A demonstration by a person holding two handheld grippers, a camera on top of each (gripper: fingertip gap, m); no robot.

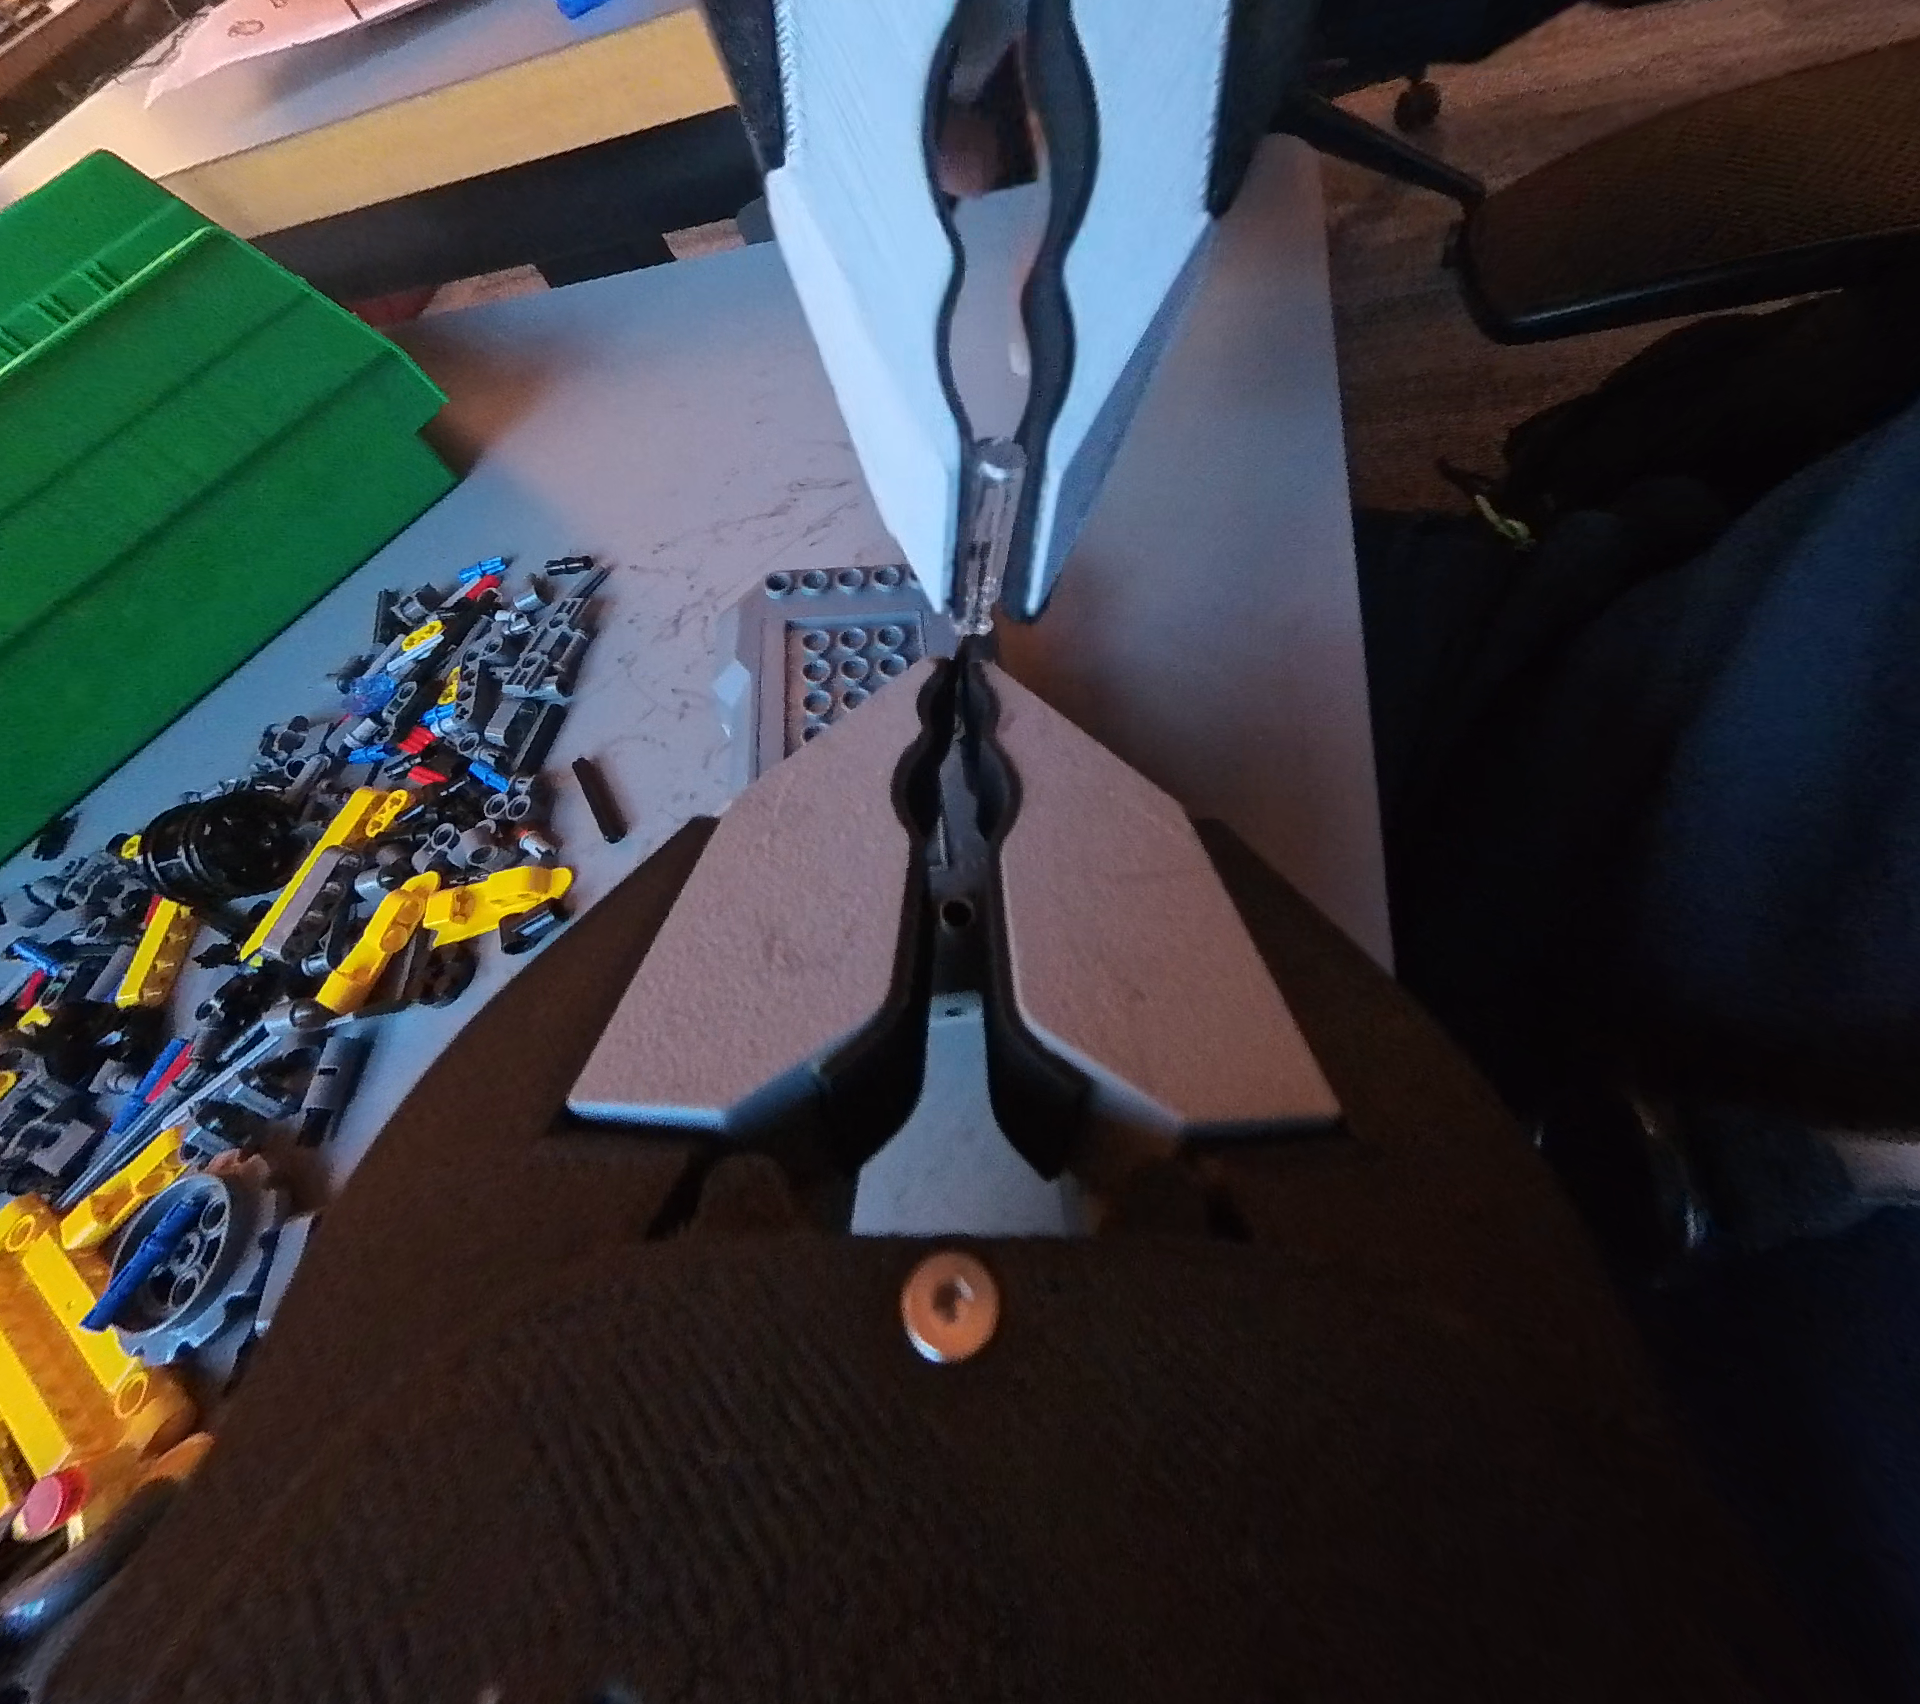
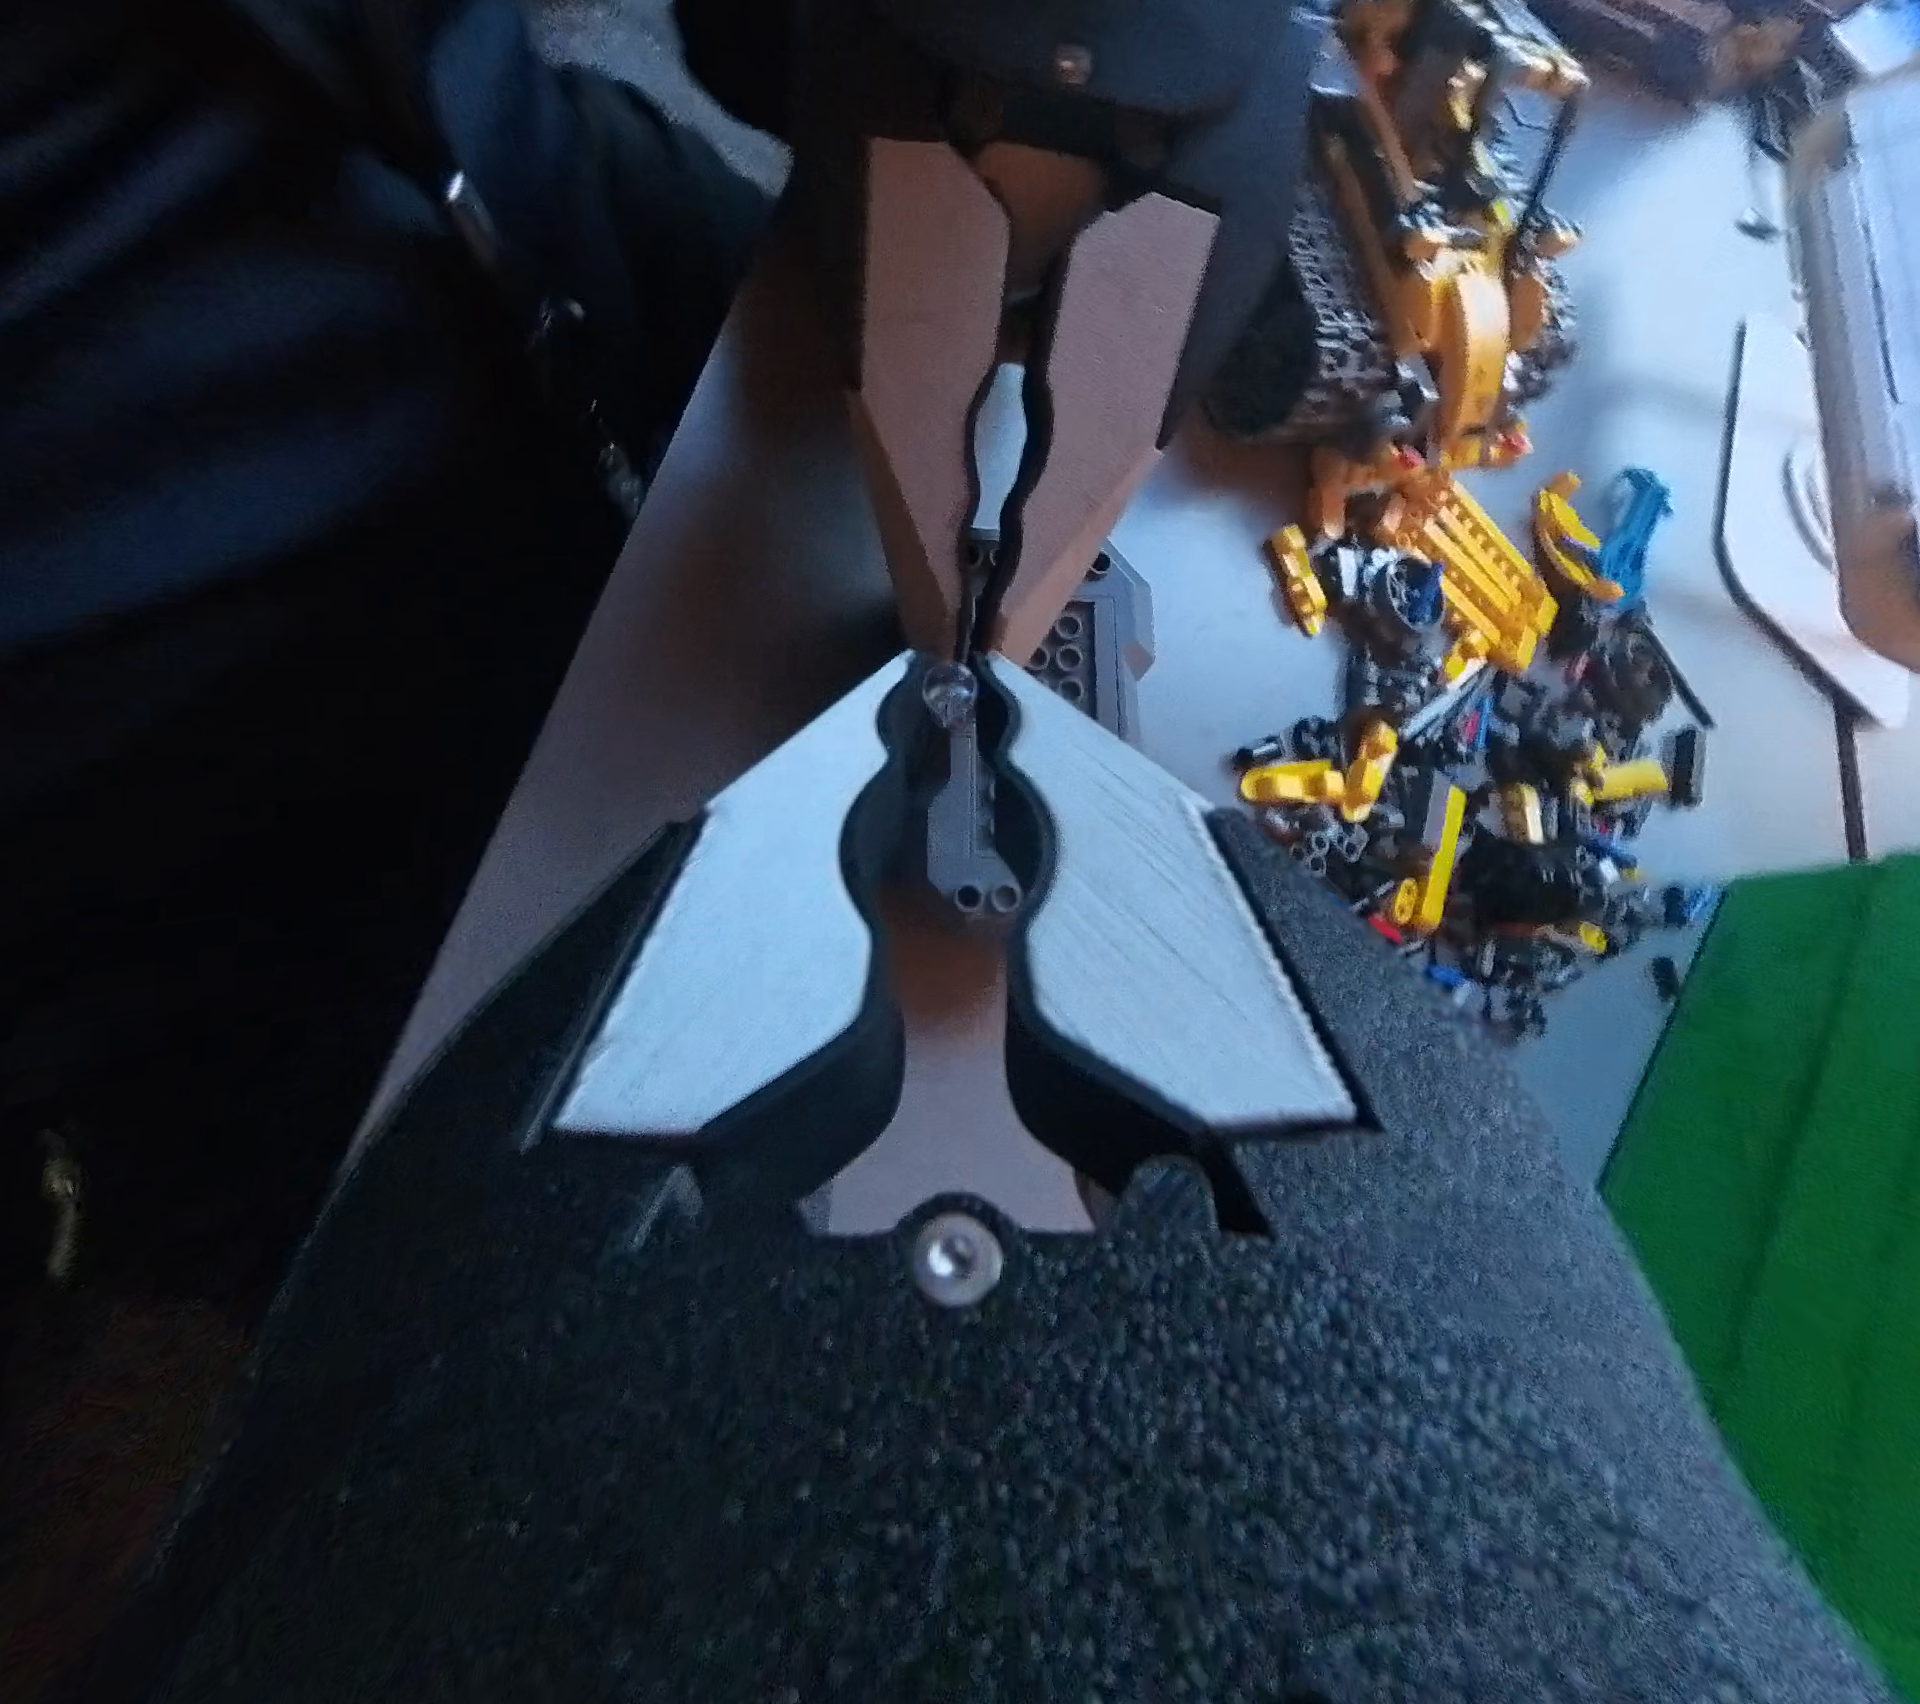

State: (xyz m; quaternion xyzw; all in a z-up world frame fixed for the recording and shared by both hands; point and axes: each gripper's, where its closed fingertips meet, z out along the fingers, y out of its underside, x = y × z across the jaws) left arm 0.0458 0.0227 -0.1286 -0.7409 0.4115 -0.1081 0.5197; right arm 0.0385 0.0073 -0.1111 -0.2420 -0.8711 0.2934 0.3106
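My left gripper (image 1: 966, 667), with tan fingers, is shut on a thin dark grey brick piece (image 1: 956, 875). My right gripper (image 1: 982, 615), with white fingers, comes in from above and is shut on a clear rod (image 1: 989, 511). The two gripper tips meet tip to tip just above the table, and the rod's end touches the dark piece. In the right wrist view the right gripper (image 2: 951, 667) pinches the clear rod (image 2: 951, 696). The left gripper (image 2: 966, 626) holds the dark grey piece (image 2: 977, 553). A grey beam (image 2: 971, 823) shows in the gap between the white fingers; what holds it is unclear.
A grey studded plate (image 1: 842, 667) lies on the table under the tips. A pile of small black, yellow and blue bricks (image 1: 395, 823) and a green bin (image 1: 177, 428) lie left. A yellow vehicle model (image 2: 1455, 252) stands beyond. The table edge and a person's dark clothing (image 1: 1714, 771) are right. Only a small space, under 4 cm, lies between the two pairs of fingers.
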